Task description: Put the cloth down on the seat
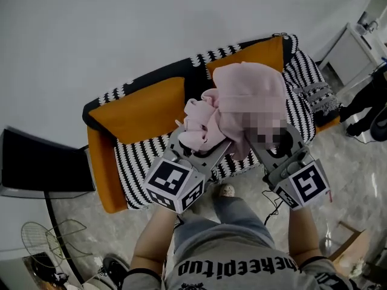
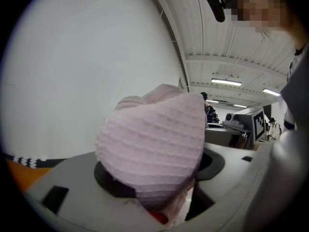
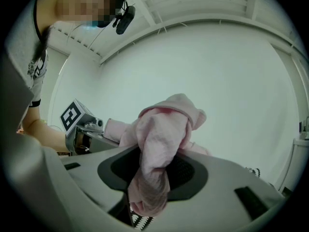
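A pink knitted cloth (image 1: 245, 98) hangs bunched between my two grippers, held up above the sofa. The left gripper (image 1: 196, 139) is shut on its left end, and the cloth (image 2: 154, 151) fills that gripper's own view and hides its jaws (image 2: 161, 187). The right gripper (image 1: 269, 142) is shut on the other end, where a twisted fold of cloth (image 3: 157, 139) is pinched at the jaws (image 3: 149, 187). Below lies the seat (image 1: 140, 162) with its black-and-white striped cover, backed by orange cushions (image 1: 145, 109).
A black panel (image 1: 42, 168) stands left of the sofa, with a wire rack (image 1: 51, 234) on the floor below it. At the far right are a white cabinet (image 1: 354, 47) and someone's dark legs (image 1: 369, 110). My foot (image 1: 225, 191) is at the sofa's front edge.
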`<state>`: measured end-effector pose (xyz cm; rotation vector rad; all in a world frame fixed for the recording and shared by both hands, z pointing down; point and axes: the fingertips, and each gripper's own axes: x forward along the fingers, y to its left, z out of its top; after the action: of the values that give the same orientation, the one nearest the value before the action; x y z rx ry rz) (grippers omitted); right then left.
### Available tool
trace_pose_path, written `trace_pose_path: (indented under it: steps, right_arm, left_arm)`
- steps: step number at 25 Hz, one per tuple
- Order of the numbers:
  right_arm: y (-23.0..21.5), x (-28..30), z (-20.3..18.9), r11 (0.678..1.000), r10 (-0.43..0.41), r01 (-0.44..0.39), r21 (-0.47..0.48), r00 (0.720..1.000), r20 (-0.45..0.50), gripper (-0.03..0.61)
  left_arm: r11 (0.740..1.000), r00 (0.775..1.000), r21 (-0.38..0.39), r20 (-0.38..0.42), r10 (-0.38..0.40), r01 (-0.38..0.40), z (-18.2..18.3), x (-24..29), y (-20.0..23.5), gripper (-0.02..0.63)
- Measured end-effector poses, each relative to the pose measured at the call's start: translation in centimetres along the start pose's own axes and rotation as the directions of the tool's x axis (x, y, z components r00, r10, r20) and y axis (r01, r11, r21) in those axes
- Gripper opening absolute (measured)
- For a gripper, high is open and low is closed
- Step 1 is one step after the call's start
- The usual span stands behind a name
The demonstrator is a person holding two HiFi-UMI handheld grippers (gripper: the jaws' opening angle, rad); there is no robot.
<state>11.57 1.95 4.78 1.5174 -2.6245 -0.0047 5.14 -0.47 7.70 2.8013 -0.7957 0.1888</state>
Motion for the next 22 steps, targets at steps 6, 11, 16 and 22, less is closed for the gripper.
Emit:
trace_pose_path:
  steps: [6,11,16,22]
  right_arm:
    - [-0.5,2.7,-1.7,0.998,0.065,-0.064,0.019,0.998,-0.024,0.175]
    - [-1.1,4.6,-3.8,0.994,0.107,-0.105,0.039,0.993,-0.058,0.175]
    - [-1.4,5.9,-7.0,0.986,0.156,-0.147,0.083,0.982,-0.11,0.175]
    - [-1.5,7.7,-10.9,0.976,0.202,-0.184,0.117,0.966,-0.162,0.175]
  left_arm:
    - [0.997,0.998,-0.031,-0.023,0.063,-0.064,-1.4,0.6,2.4,0.319]
    - [0.993,0.993,-0.06,-0.054,0.101,-0.105,-3.3,1.5,4.2,0.319]
    - [0.983,0.985,-0.104,-0.104,0.138,-0.149,-6.2,2.3,5.4,0.319]
    - [0.973,0.976,-0.14,-0.147,0.163,-0.183,-9.9,3.1,7.2,0.319]
